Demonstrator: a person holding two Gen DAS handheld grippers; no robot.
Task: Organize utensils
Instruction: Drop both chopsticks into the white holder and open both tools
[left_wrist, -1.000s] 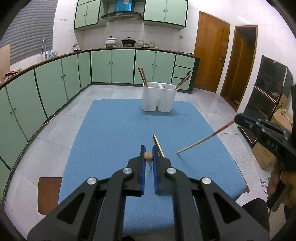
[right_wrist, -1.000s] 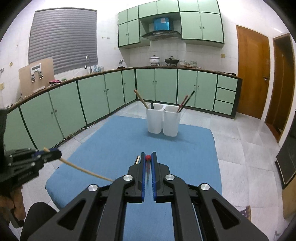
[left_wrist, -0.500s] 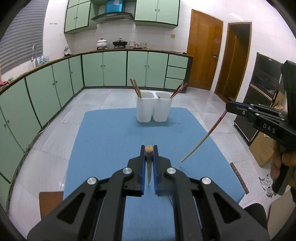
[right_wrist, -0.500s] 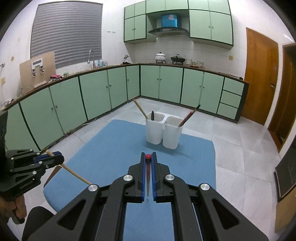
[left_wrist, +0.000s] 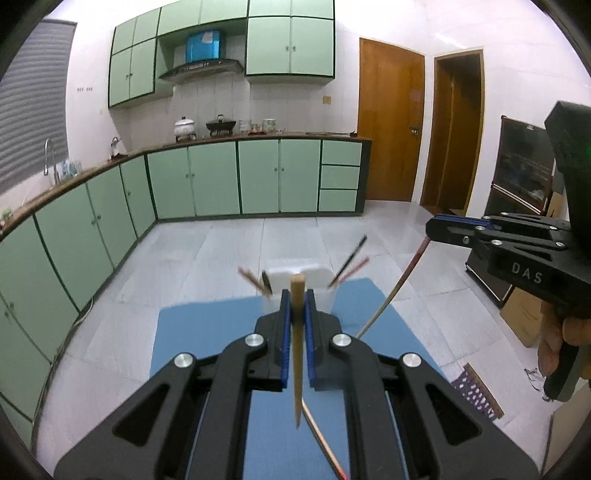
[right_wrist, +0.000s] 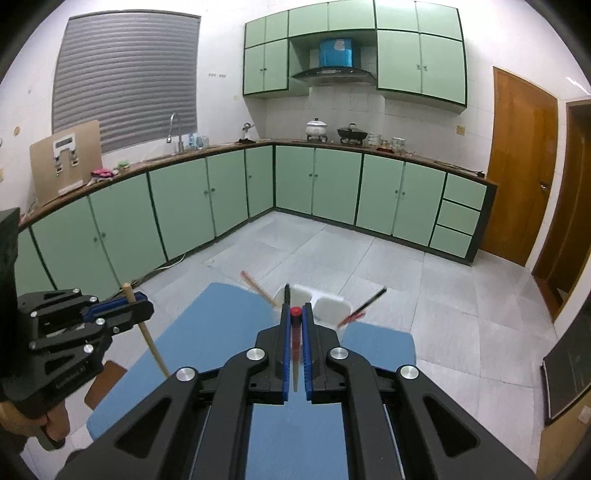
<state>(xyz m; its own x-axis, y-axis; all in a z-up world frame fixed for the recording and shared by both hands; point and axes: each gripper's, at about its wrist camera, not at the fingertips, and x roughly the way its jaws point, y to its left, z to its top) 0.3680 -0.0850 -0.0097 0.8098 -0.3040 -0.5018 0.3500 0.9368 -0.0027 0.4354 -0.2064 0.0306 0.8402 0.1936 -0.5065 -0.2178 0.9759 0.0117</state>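
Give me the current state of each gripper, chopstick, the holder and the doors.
Left gripper: shut on plain wooden chopstick, lifted clear of the table.
Right gripper: shut on red-topped chopstick, lifted.
White two-compartment plastic holder: upright on blue cloth-covered table, chopsticks leaning in both compartments.
Brown wooden door: closed.
Doorway to its right: open.

Green cabinets (right_wrist: 325, 188) line the far wall; a white pot (right_wrist: 317, 129) and, perhaps, a wok (right_wrist: 352, 133) sit on the counter.
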